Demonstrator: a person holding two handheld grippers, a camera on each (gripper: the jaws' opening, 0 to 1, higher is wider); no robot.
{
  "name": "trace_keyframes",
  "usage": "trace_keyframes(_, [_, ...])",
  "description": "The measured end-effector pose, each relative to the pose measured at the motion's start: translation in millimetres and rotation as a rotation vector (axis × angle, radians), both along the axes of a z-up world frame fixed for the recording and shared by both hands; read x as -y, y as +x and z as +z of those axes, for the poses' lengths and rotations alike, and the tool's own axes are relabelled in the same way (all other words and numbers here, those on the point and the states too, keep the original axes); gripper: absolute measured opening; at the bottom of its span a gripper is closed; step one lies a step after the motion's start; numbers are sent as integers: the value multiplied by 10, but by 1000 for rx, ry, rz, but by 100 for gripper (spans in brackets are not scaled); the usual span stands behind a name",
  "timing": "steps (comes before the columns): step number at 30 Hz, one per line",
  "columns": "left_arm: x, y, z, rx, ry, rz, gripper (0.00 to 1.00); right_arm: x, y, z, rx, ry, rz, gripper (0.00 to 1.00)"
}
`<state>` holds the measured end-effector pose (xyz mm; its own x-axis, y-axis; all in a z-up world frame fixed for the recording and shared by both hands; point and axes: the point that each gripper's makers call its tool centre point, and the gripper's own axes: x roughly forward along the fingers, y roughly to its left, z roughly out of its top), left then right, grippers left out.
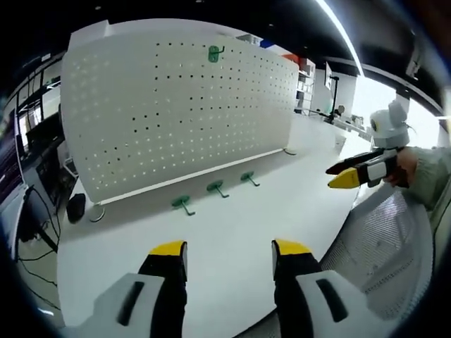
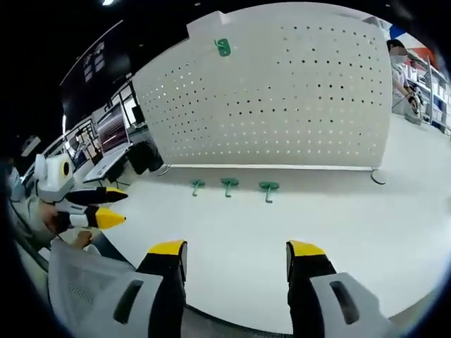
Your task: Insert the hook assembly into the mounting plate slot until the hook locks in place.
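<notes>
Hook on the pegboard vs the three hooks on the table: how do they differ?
Place: the mounted hook hangs high on the upright pegboard; the three loose hooks lie on the white table in front of the board's base.
Count: one is mounted; three lie in a row.
Task state: the mounted hook is already seated in the board; the loose hooks are not yet inserted, and neither open hand-held gripper holds one.
Shared: all are green.

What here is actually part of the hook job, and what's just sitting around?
Part of the job:
- pegboard, standing upright on the white table
- three green hooks lying on the table before it
- one green hook already hung near the board's top
- left gripper, right gripper, both open and holding nothing

Just around:
- office chair
- desks with monitors behind
</notes>
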<state>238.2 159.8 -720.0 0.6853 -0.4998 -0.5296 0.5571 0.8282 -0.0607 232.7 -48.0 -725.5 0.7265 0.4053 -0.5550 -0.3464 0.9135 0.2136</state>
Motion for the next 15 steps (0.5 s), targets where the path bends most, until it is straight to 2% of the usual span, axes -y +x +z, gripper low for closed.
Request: trace_keyframes(15, [30, -1, -30, -10, 18, -51, 49, -26, -65, -52, -3, -19, 6, 55])
